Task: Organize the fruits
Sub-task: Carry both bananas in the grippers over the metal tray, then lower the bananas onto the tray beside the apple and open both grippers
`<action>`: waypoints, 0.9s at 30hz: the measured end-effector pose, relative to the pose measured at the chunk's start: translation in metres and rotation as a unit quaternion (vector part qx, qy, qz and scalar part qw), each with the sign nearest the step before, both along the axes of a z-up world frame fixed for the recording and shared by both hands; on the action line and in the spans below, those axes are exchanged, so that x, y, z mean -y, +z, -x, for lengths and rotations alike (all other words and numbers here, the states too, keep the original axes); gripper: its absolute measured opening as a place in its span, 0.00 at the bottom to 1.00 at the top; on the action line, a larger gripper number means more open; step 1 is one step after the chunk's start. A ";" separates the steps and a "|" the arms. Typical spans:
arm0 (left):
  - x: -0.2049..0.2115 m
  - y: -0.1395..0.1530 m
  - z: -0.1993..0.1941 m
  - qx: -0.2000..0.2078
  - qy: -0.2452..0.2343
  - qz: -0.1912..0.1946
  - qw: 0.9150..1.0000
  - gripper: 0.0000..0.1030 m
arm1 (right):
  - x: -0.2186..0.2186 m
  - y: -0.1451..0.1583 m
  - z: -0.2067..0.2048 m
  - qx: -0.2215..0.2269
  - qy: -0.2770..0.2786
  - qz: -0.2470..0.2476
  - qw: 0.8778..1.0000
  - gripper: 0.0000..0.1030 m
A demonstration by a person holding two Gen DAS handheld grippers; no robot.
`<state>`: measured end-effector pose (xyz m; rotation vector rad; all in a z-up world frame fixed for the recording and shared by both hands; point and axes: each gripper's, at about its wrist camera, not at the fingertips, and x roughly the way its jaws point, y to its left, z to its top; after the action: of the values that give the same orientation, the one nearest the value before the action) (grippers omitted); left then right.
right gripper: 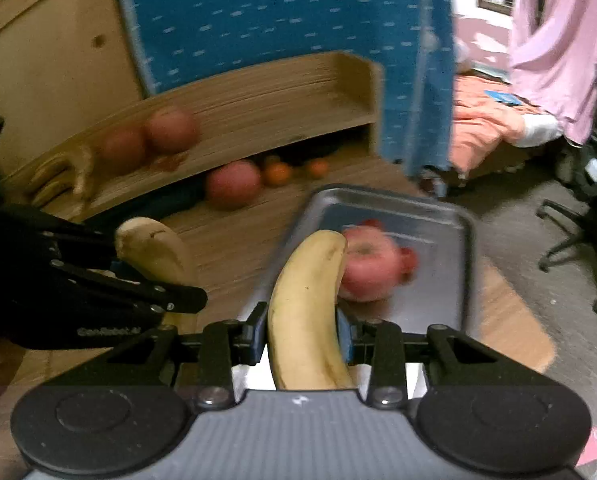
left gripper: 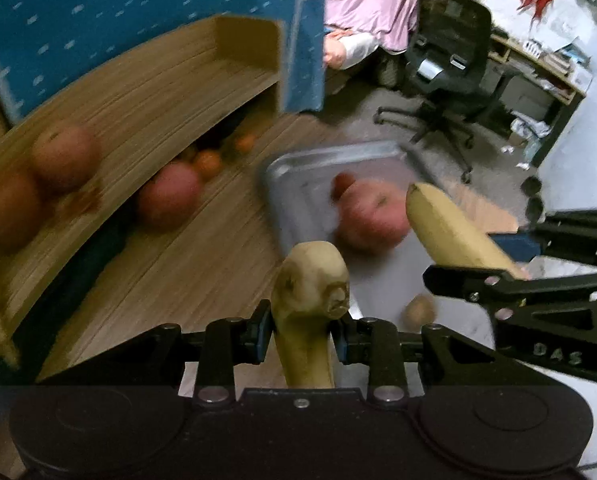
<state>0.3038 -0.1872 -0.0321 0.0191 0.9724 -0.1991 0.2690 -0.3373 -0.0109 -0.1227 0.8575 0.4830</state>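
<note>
**Grippers loaded, one banana apiece, over the tray**

Gripper left (left gripper: 302,338) is clamped on a pale banana (left gripper: 310,304), its blunt end poking up between the pads, and gripper right (right gripper: 302,334) is closed around a yellower banana (right gripper: 304,308) that is carried lengthwise along the fingers. Both are held side by side, above the near edge of the metal tray (right gripper: 438,208), where a red apple (right gripper: 368,266) already sits. More apples (right gripper: 150,138) and a bunch of bananas (right gripper: 60,178) are seen on the wooden shelf (right gripper: 282,96), with oranges (right gripper: 278,172) on the table (right gripper: 226,248) underneath.

If the bananas are meant for the tray, each is best lowered flat, clear of the apple, and released only once rested. The clamp is best kept light so the soft skin is not bruised. The frames are blurred, so motion is likely. Both grippers are pointed forward and slightly down, the right one angled across the left's view.
</note>
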 end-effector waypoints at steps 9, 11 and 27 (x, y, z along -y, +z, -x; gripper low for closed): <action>0.053 0.000 -0.028 0.002 -0.027 0.010 1.000 0.31 | 0.058 -0.008 -0.032 -0.005 -0.054 0.007 0.999 0.37; 0.060 -0.002 -0.033 -0.002 -0.029 0.008 1.000 0.31 | 0.066 -0.011 -0.038 -0.009 -0.057 0.006 0.998 0.38; 0.060 -0.020 -0.056 -0.033 -0.009 -0.019 0.999 0.32 | 0.070 -0.044 -0.078 -0.048 -0.047 -0.011 0.998 0.38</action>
<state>0.3598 -0.2473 -0.0518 0.0568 1.0427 -0.1979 0.3474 -0.4070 -0.0546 -0.0396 0.9479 0.4132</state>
